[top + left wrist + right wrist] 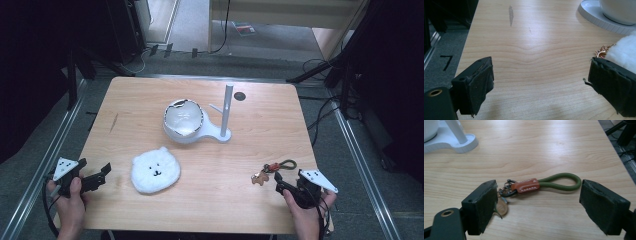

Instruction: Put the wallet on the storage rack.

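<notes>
Light wood table [150, 95], grey carpet floor [260, 55] w/ cables, dark surrounds

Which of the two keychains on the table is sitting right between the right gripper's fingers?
The green-loop keychain with the brown leather tab, lying by the right gripper. The other is the white fluffy bear face, near the left gripper.

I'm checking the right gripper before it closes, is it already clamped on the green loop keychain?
No, the right gripper stands open, its jaws either side of the keychain lying on the table.
</notes>
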Action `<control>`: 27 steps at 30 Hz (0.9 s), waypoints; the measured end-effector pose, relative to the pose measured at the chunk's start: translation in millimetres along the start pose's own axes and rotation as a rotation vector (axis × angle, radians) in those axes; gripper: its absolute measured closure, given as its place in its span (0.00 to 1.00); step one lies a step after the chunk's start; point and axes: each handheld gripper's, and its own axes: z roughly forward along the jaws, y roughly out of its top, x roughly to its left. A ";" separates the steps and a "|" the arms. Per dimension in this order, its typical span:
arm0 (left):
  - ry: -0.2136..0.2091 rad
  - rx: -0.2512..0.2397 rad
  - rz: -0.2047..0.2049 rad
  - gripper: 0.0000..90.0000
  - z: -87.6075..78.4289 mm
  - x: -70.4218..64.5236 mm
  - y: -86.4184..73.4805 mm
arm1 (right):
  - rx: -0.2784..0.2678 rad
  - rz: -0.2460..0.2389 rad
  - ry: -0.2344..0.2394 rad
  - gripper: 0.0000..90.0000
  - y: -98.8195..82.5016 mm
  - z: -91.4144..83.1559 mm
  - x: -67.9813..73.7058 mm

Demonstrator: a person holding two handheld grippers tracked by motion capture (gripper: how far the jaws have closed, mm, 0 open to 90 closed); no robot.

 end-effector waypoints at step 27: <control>0.003 0.004 0.003 0.08 0.2 -0.5 0.1 | 0.019 -0.057 0.108 0.17 3.3 7.6 53.8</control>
